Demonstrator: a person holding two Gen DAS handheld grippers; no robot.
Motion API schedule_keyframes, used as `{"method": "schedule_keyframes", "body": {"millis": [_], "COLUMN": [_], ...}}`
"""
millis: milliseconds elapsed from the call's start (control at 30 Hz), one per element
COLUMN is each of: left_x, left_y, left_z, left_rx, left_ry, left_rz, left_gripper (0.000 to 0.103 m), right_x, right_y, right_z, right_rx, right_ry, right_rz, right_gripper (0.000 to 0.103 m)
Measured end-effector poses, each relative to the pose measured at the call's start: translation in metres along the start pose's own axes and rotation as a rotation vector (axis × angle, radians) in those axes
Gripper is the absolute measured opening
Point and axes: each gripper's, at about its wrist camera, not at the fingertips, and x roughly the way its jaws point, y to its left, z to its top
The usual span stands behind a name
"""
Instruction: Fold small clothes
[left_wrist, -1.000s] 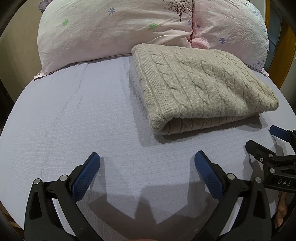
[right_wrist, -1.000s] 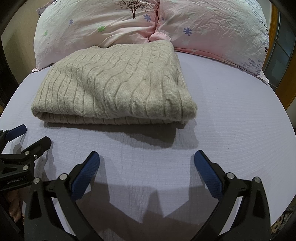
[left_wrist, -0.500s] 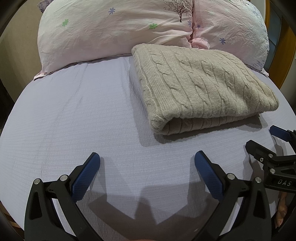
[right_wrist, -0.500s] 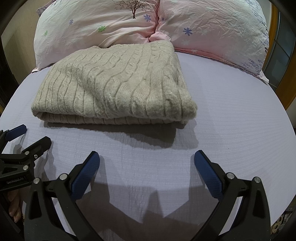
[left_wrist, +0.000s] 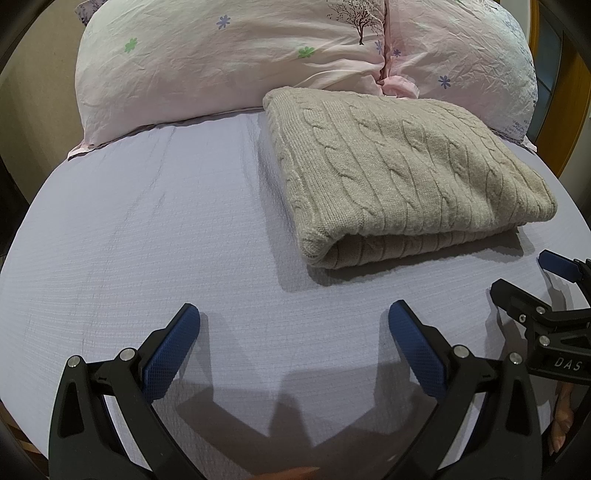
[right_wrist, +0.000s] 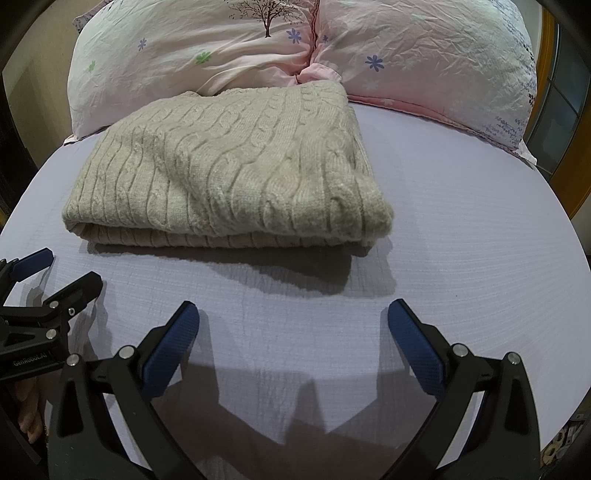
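A beige cable-knit sweater (left_wrist: 399, 170) lies folded in a thick rectangle on the lilac bed sheet (left_wrist: 147, 229), its far edge against the pillows. It also shows in the right wrist view (right_wrist: 229, 173). My left gripper (left_wrist: 293, 321) is open and empty, hovering over bare sheet short of the sweater's near left corner. My right gripper (right_wrist: 291, 319) is open and empty, short of the sweater's near right corner. Each gripper shows at the edge of the other's view: the right one (left_wrist: 524, 277) and the left one (right_wrist: 62, 273).
Two pink floral pillows (left_wrist: 229, 51) (right_wrist: 424, 55) lie across the head of the bed behind the sweater. A wooden frame and window (right_wrist: 557, 103) stand at the far right. The sheet drops off at the left and right edges.
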Motion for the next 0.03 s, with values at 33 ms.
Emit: {"method": "schedule_keyframes", "body": {"millis": [33], "left_x": [-0.0003], "left_y": [-0.0001], "left_z": [-0.0003], "left_rx": [0.000], "left_ry": [0.000], "left_rz": [0.000], "left_gripper": [0.102], "right_x": [-0.0002], "right_y": [0.0002], "right_z": [0.0004], "right_rx": [0.000], "right_ry": [0.000], "right_rz": [0.000], "right_gripper": [0.101]}}
